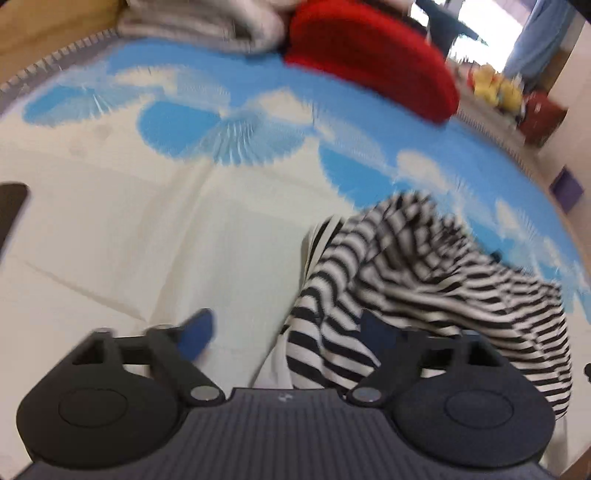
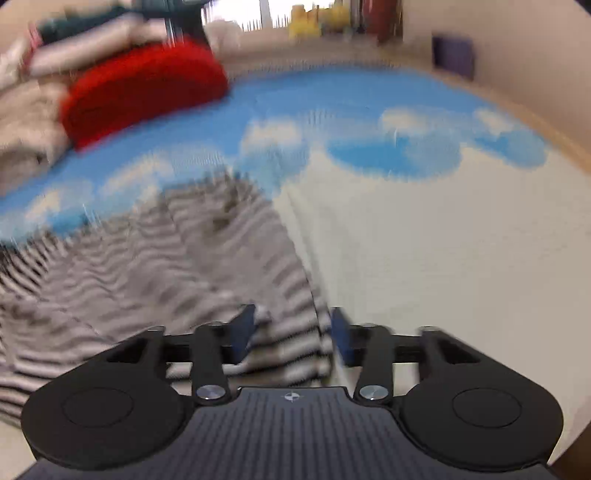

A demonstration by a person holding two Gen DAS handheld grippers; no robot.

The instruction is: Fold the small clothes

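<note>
Two grippers we saw: left (image 1: 291, 332) wide, striped shirt (image 1: 424, 280) draping one finger; right (image 2: 291, 332) wide astride shirt. Red cushion (image 1: 369, 55) beyond on mat (image 1: 147, 221). No writing readable.

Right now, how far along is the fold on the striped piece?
Early. Done: nothing looks folded; the striped garment lies bunched and rumpled on the cloud-print mat. In hand: both grippers are open at it; the right gripper has a striped edge between its open fingers, and cloth drapes over one finger of the left gripper. Left: grip, spread flat, fold. The red item and pale pile look untouched.
</note>
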